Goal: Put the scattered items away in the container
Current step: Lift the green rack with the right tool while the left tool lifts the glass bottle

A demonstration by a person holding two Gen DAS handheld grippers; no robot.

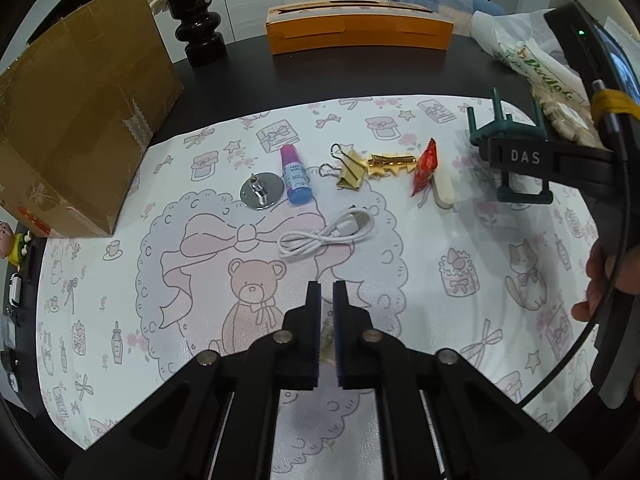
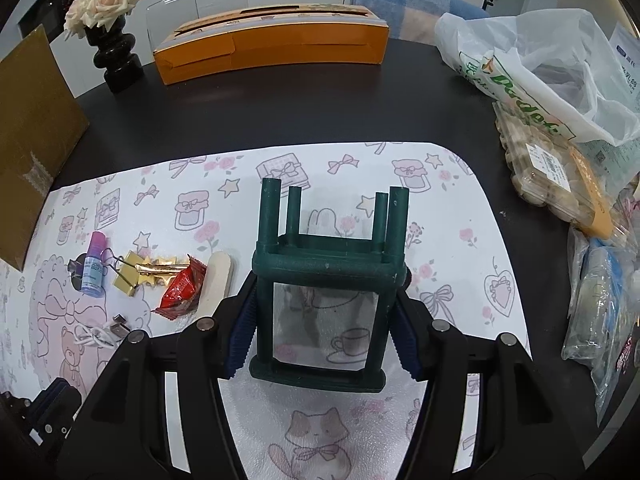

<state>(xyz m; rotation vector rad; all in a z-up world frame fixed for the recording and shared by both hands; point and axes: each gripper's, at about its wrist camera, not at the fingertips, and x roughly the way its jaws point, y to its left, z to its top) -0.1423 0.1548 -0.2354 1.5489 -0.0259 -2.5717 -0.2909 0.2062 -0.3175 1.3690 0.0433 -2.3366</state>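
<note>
Right gripper [image 2: 320, 312] fills the foreground, reaching out level over the patterned mat [image 2: 460, 208], and its blue-ribbed fingers [image 2: 242, 340] are spread wide and clamped on both sides of a dark green plastic frame-shaped container [image 2: 320, 272], four posts pointing up. From the left wrist view that container [image 1: 508, 136] hangs above the mat's right side, and a person's hand [image 1: 600, 280] shows at the edge behind it.

Left gripper [image 1: 327, 304] hovers low over the pink bear print, jaws nearly together with a thin gap, gripping nothing I can see.

Now the count on the mat: one purple-and-blue small bottle [image 1: 294, 178], one round silver metal disc with a stud [image 1: 260, 192], one gold binder clip [image 1: 348, 170], one gold star-trimmed hair clip [image 1: 390, 164], one red sweet wrapper [image 1: 425, 166], one cream oblong bar [image 1: 444, 192], one coiled white USB cable [image 1: 328, 236]. All seven lie scattered left of the container, none in it
</note>
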